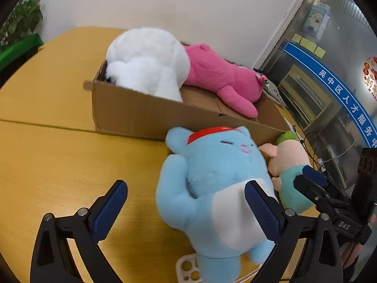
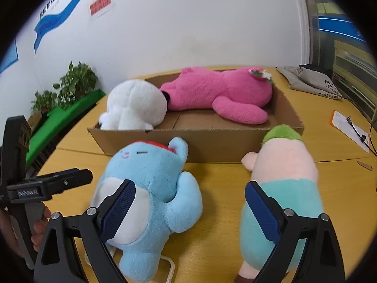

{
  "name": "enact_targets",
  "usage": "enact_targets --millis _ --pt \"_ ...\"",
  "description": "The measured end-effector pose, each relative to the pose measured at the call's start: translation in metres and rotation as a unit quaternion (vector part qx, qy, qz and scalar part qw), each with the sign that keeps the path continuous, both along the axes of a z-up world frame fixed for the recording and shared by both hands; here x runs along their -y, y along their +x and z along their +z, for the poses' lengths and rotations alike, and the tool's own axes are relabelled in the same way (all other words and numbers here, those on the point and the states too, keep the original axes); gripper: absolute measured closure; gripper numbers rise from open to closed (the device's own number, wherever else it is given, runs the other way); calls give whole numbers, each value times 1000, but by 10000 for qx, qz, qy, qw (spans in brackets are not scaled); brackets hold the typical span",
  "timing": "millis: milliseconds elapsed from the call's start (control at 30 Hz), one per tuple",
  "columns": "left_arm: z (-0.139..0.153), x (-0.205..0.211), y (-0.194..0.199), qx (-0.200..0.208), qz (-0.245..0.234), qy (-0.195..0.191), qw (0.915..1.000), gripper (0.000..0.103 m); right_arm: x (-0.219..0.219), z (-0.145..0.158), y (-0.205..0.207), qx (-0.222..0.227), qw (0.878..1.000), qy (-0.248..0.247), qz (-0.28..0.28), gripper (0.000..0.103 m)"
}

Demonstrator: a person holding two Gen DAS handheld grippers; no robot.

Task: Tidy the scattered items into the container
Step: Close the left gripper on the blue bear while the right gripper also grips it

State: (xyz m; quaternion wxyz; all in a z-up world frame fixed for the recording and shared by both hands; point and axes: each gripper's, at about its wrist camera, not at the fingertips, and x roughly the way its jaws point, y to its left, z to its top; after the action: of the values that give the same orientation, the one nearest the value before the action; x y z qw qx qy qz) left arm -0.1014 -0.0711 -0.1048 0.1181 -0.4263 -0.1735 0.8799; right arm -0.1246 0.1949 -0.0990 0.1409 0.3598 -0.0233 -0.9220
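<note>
My left gripper (image 1: 186,212) stands wide, nothing pressed between its pads. The blue plush cat (image 1: 212,188) lies on its back on the yellow wooden surface (image 1: 59,165), partly inside the gap: its white belly sits against the inner side of my right-hand finger, while one arm and flank reach toward the middle. The left-hand finger is well clear of the toy, over bare surface. No contact I can confirm; the pads do not squeeze it.

My right gripper (image 2: 189,208) is also spread wide and holds nothing. It straddles the gap between two toys: the blue plush cat's belly shows behind its left finger, and the pink-and-teal plush doll (image 2: 282,188) with green hair lies behind its right finger. Bare surface shows between the fingertips.

Cardboard box (image 2: 212,141) lies just beyond both toys, open top. The cat's head nearly touches the box's near wall; the doll's green hair reaches that wall too. Inside the box: white plush (image 2: 134,105) at the left end, pink plush (image 2: 219,92) stretched along the back and right, one limb hanging toward the box floor.

A pale phone case (image 1: 187,268) lies partly under the cat's legs. Grey cloth bag (image 2: 311,80) and a paper with a cable (image 2: 351,127) lie on the surface right of the box.
</note>
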Motion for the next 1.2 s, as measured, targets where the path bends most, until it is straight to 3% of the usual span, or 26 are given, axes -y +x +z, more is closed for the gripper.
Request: enact_targets --millis 33,133,200,267,333,400,567,700,800,900,933,967,1100,1200 --pt "-6 2 -3 95 -62 26 9999 15 4 -5 -5 61 9999 103 -2 9" --pt "-20 8 -7 306 -147 174 9993 16 8 -19 -20 242 9987 443 -10 10" --pt "-24 10 -7 309 -193 277 9990 17 8 -28 -30 297 9955 891 -161 10" --pt "-26 10 -9 310 -265 336 9986 24 16 -33 -33 367 9910 1286 11 13" --pt "-29 9 -12 374 -277 279 9985 40 23 -32 -30 381 9904 1318 186 17" --pt "-34 9 -14 503 -230 135 9984 48 31 -31 -26 329 9899 1344 304 21" --pt "-42 16 -13 586 -163 309 9977 47 33 -36 -34 461 9902 1252 424 21" --pt "-43 13 -15 580 -198 207 9979 46 31 -43 -43 553 9887 1289 519 21" --pt "-43 10 -18 573 -282 183 9978 57 32 -43 -44 629 9862 1408 608 21" --pt "-41 8 -20 536 -385 232 9975 67 35 -45 -39 690 9842 1458 735 36" --pt "-41 7 -19 524 -393 191 9977 67 36 -45 -37 737 9841 1392 815 51" --pt "-40 7 -19 514 -400 158 9978 68 40 -46 -35 827 9842 1259 932 73" --pt "-41 8 -19 539 -369 140 9978 69 48 -50 -34 938 9841 1159 966 76" --pt "-43 12 -19 569 -377 240 9974 70 38 -55 -45 1113 9868 726 926 72"
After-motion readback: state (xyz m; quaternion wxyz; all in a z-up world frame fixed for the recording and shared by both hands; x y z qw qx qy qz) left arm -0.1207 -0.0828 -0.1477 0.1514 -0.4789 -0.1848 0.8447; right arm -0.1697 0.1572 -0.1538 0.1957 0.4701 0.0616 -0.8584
